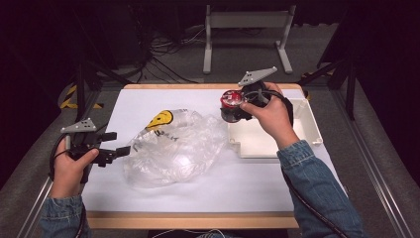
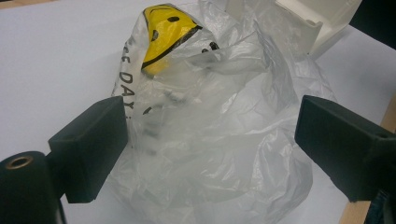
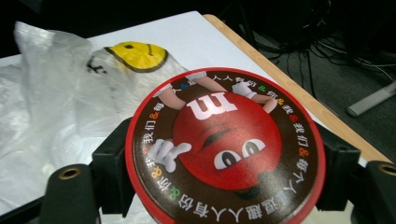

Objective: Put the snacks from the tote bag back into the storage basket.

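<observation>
The right tool (image 1: 233, 106) holds one round, shiny tin (image 3: 224, 147) with a red candy face, up over the white tray (image 1: 307, 119). The left tool (image 1: 111, 146) is wide, beside one crinkly see-through bag (image 1: 173, 148) on the white surface (image 1: 247, 183).

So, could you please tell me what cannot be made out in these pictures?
- Tin: in the right gripper view its lid hides the body and the pads gripping it; in the high view the right hand covers much of it.
- Bag: crumpled plastic blurs any contents; its print is cut by folds in the left gripper view.
- Tray: the arm hides part of its inside in the high view.
- Left hand-held gripper: open beside the bag; whether it touches is unclear.
</observation>
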The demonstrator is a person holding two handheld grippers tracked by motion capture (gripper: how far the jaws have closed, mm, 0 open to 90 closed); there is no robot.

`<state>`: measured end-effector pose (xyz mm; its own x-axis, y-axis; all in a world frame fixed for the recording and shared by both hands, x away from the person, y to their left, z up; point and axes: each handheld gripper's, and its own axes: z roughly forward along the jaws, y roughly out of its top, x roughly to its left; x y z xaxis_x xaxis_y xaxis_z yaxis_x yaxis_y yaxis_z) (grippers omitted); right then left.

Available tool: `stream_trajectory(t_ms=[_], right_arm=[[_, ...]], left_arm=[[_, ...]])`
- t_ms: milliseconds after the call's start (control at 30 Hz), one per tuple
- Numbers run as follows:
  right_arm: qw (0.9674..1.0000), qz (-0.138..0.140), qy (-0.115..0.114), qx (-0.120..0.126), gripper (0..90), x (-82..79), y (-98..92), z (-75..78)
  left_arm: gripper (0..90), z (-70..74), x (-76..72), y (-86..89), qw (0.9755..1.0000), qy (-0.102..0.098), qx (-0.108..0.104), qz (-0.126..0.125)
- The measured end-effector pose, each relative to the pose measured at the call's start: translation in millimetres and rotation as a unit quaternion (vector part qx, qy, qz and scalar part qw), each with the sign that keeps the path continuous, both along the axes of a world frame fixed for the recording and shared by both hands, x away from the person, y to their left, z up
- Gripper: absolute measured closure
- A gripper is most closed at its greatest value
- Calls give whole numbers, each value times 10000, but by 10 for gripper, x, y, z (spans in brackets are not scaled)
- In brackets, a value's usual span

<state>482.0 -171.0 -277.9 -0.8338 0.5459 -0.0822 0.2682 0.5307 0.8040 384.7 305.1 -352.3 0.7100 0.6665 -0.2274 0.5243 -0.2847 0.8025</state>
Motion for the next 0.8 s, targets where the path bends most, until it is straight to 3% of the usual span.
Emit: stream_trajectory(t_ms=[167, 800], right_arm=[[9997, -138, -58, -205, 247, 117, -68, -24], [9977, -614, 40, -292, 248, 451, -398, -391]], left_arm=[[105, -3, -1, 5, 10000, 1, 0, 2], [99, -20, 5, 3, 9999, 85, -55, -10]])
